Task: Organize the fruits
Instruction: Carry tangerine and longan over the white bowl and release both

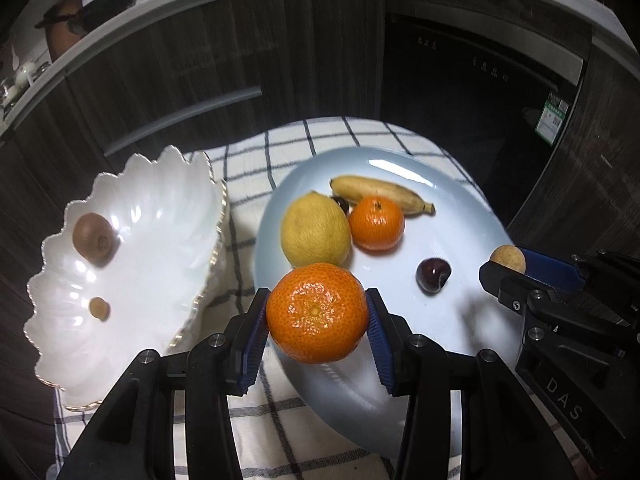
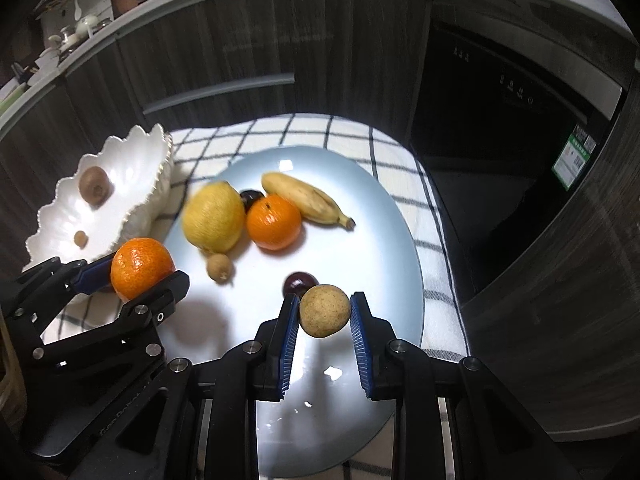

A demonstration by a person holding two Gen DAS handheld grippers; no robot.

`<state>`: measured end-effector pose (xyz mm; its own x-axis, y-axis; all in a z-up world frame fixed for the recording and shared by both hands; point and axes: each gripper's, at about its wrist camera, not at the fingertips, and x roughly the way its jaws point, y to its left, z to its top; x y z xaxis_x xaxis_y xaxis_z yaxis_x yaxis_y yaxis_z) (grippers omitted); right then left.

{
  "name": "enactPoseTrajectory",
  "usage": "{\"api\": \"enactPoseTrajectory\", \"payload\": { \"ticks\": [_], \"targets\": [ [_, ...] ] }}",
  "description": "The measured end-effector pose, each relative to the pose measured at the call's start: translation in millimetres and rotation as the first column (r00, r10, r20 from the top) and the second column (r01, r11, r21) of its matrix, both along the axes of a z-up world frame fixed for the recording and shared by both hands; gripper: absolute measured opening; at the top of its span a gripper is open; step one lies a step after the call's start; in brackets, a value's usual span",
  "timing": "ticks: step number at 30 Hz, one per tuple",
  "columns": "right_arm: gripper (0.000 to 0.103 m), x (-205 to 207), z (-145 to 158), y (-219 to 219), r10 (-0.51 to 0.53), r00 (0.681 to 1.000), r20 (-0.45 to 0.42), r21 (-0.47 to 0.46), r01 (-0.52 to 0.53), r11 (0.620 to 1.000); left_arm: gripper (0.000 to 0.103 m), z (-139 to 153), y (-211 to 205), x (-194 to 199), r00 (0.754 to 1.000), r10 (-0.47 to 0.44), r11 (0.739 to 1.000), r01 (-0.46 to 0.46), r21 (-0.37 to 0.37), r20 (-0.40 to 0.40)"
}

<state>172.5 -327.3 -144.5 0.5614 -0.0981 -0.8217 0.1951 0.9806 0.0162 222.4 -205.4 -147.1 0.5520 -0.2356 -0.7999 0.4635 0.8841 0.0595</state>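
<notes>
Glossy round orange mandarin (image 1: 317, 312): clamped in left hand-held gripper (image 1: 318, 322), above near rim of pale blue oval plate (image 1: 460, 320). Small tan round fruit (image 2: 325, 311): pinched in right hand-held gripper (image 2: 325, 316) over same plate. Scalloped white porcelain bowl (image 1: 160, 240), left, holds brown kiwi (image 1: 94, 237).

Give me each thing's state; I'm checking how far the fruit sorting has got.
Left gripper: shut on a mandarin, off the plate.
Right gripper: shut on a longan, off the plate.
Bowl: holds a kiwi and a small brown fruit.
Plate: holds a lemon, banana, second mandarin, two dark fruits and another small brown fruit.
</notes>
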Motion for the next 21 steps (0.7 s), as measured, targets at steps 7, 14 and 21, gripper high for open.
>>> {"api": "enactPoseTrajectory", "payload": {
  "ticks": [7,14,21],
  "targets": [
    [0.027,0.9,27.1,18.9,0.029,0.999,0.043,-0.012,-0.029,1.000,0.046,27.6,21.1,-2.6,0.999,0.020,0.999,-0.019,-0.030,0.037],
    [0.027,12.1,51.9,54.9,0.085,0.993,0.082,-0.015,-0.084,0.996,0.046,50.8,60.6,3.0,0.995,0.070,0.996,-0.066,-0.061,0.068],
    [0.027,36.2,61.1,108.2,0.166,0.981,0.100,-0.011,-0.165,0.986,0.046,61.1,117.2,17.5,0.985,0.150,0.987,-0.144,-0.073,0.083]
  ]
}}
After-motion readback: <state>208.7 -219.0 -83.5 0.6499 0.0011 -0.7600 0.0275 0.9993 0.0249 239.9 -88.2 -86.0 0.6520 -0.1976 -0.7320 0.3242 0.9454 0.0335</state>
